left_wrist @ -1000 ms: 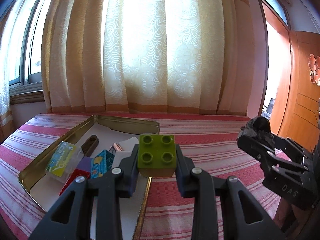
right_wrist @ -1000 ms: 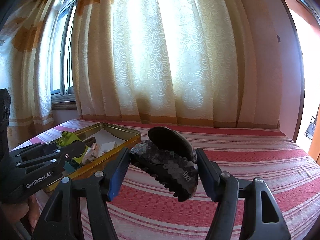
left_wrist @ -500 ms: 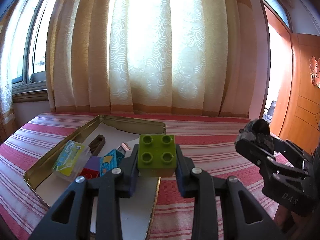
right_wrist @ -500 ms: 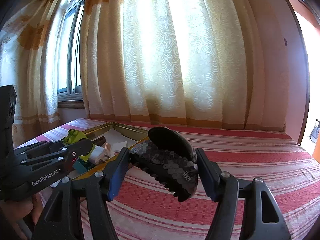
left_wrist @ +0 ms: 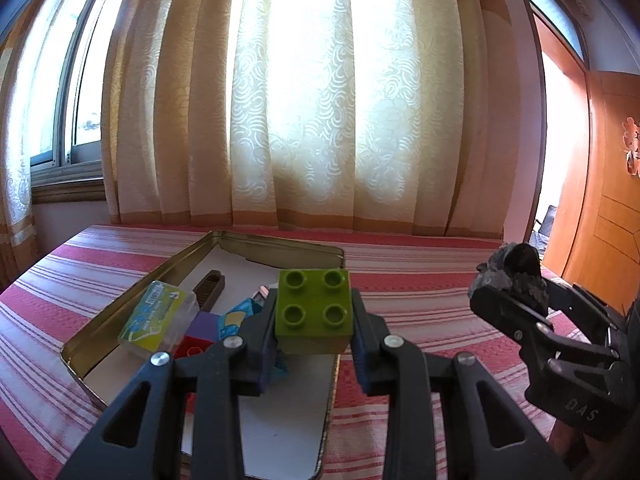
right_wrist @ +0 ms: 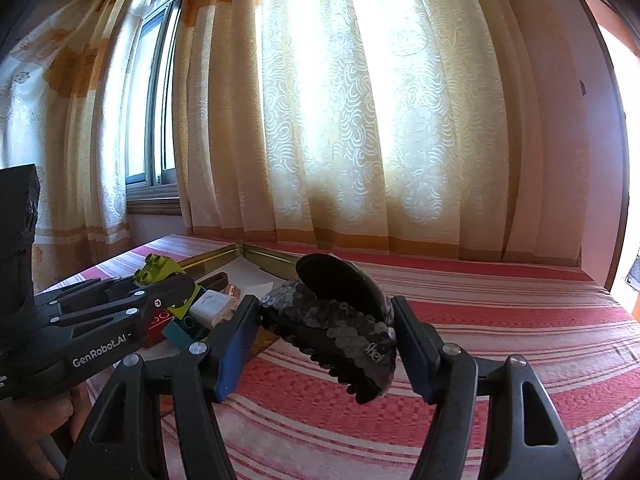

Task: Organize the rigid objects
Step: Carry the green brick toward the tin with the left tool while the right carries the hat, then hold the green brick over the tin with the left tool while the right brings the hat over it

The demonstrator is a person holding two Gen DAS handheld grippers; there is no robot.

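- The left gripper clamps a green block, studs up, above the near end of the tin tray.
- The right gripper squeezes a black sequined hair clip over the striped cloth, right of the tray.
- In the tray lie a yellow box, a brown comb, and purple, red and blue blocks.
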